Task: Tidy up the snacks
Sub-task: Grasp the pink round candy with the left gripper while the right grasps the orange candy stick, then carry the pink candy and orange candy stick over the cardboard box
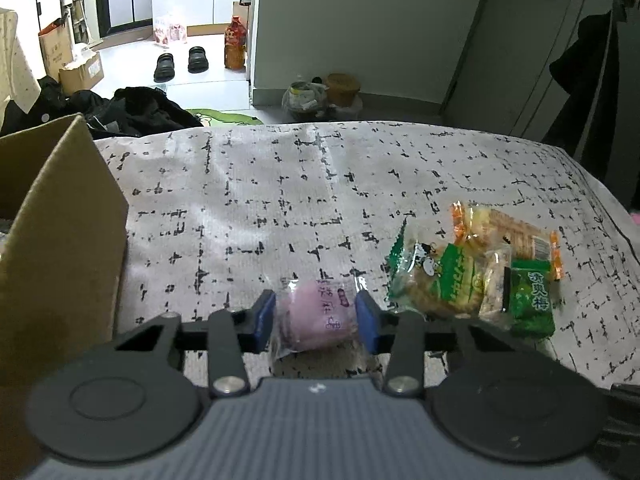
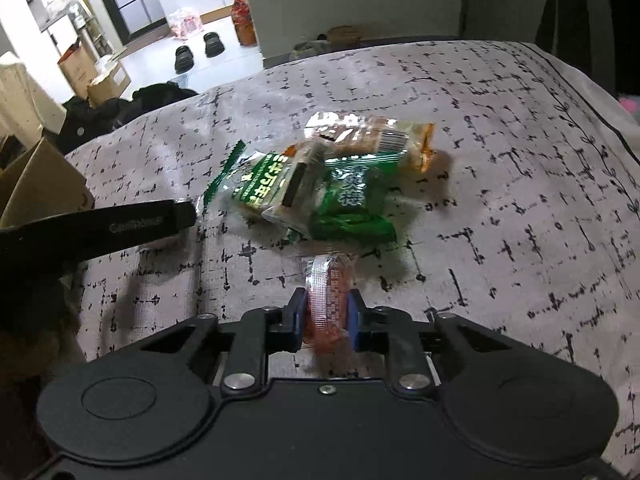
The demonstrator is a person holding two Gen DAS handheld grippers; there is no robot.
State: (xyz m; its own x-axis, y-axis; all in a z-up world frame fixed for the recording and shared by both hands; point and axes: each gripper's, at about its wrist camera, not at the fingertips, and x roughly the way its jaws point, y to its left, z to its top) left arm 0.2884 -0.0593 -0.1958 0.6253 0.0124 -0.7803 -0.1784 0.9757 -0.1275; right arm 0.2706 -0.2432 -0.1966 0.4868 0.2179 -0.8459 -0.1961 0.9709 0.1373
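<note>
A pink round snack in a clear wrapper (image 1: 318, 320) lies on the patterned tablecloth (image 1: 280, 200), and my left gripper (image 1: 316, 310) is shut on it, with a blue pad pressed on each side. To its right is a pile: a green cracker pack (image 1: 440, 280), a small dark green plum pack (image 1: 532, 300) and an orange-edged cracker pack (image 1: 508, 232). In the right wrist view my right gripper (image 2: 327, 314) is shut on a thin orange-red snack packet (image 2: 330, 300) held on edge, just in front of the same pile (image 2: 320, 184). The left gripper's black body (image 2: 120, 224) reaches in from the left.
An open cardboard box (image 1: 60, 240) stands at the table's left, and its corner (image 2: 40, 184) also shows in the right wrist view. Beyond the table's far edge (image 1: 320, 126) are black clothes (image 1: 140, 112), shoes (image 1: 180, 62), a bottle (image 1: 235, 44) and bags on the floor.
</note>
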